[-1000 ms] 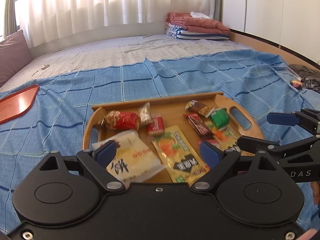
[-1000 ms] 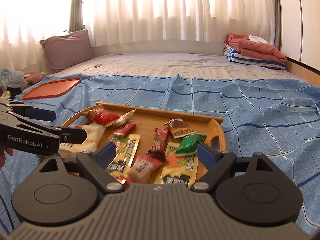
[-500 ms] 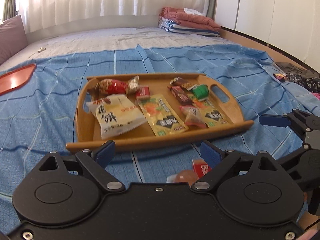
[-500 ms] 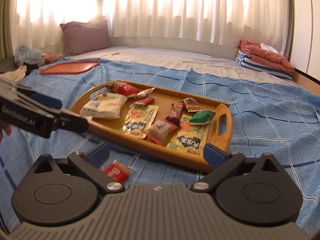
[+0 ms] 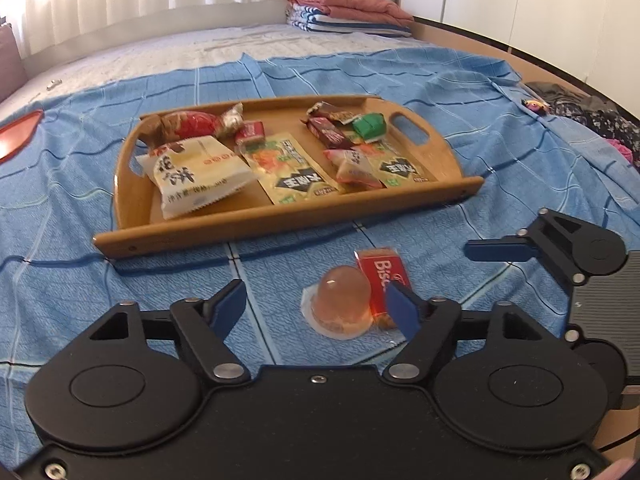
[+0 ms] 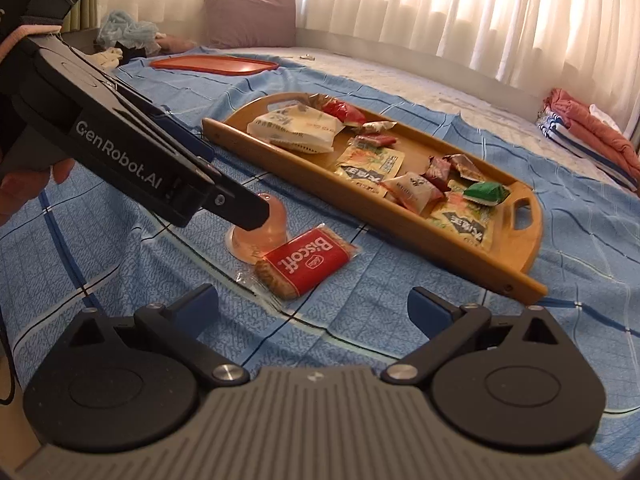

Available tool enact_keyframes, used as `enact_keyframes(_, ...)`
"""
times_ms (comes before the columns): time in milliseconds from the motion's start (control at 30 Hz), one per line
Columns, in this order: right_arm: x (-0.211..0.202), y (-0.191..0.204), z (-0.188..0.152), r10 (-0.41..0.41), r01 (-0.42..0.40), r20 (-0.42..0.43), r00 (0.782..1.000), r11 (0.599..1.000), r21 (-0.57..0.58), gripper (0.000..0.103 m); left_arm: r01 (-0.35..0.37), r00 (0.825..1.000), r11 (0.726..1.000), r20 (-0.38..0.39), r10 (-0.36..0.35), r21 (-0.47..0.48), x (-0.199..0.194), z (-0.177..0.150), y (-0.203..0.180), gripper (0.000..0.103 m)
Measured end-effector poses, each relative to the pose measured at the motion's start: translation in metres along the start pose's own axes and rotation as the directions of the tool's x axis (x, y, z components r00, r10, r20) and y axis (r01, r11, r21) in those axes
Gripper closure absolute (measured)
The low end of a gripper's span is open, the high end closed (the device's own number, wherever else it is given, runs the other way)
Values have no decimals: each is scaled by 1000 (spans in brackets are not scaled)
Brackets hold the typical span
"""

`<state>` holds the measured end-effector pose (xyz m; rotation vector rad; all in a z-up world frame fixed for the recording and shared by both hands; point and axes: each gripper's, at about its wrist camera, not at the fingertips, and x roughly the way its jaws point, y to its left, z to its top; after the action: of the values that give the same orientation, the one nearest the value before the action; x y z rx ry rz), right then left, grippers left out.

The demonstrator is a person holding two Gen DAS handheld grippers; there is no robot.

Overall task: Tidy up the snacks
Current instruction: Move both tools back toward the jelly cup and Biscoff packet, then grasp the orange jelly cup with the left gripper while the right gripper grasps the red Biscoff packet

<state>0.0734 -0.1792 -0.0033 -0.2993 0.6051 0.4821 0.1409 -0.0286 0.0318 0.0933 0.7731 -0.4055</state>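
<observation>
My left gripper (image 5: 316,308), closing around the jelly cup (image 5: 341,307) without touching it, finds the biscuit packet (image 6: 306,262) alongside, while my right gripper (image 6: 312,306) gapes wide before the snack tray (image 6: 400,216).

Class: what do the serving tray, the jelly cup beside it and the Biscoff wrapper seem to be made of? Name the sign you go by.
Serving tray: probably wood or bamboo, smooth matte finish; even honey-brown surface.
Jelly cup: likely clear, glossy plastic; the pinkish filling shows through.
Biscoff wrapper: thin glossy plastic film; the biscuit shows through its clear, crimped end.

Biscoff packet (image 6: 306,262) beside jelly cup (image 6: 260,230)
</observation>
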Motion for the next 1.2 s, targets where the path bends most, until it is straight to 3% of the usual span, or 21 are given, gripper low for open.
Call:
enact_keyframes(167,8,-1,1,7,-7,0,1000,999,38,0,37,999,999,-12,-36,6,6,0,-7,52)
enact_keyframes(600,16,-12,-6,41,-40,-4,999,992,116,0,26,999,999,-42,-27,-36,27,-2,-10,63)
enact_keyframes(633,16,-12,-7,42,-42,-4,999,992,119,0,17,999,999,-40,-19,-40,27,-2,-10,68)
enact_keyframes(1200,19,-10,-3,27,-23,-34,999,993,118,0,-85,996,990,-40,81,-109,15,-4,18,70)
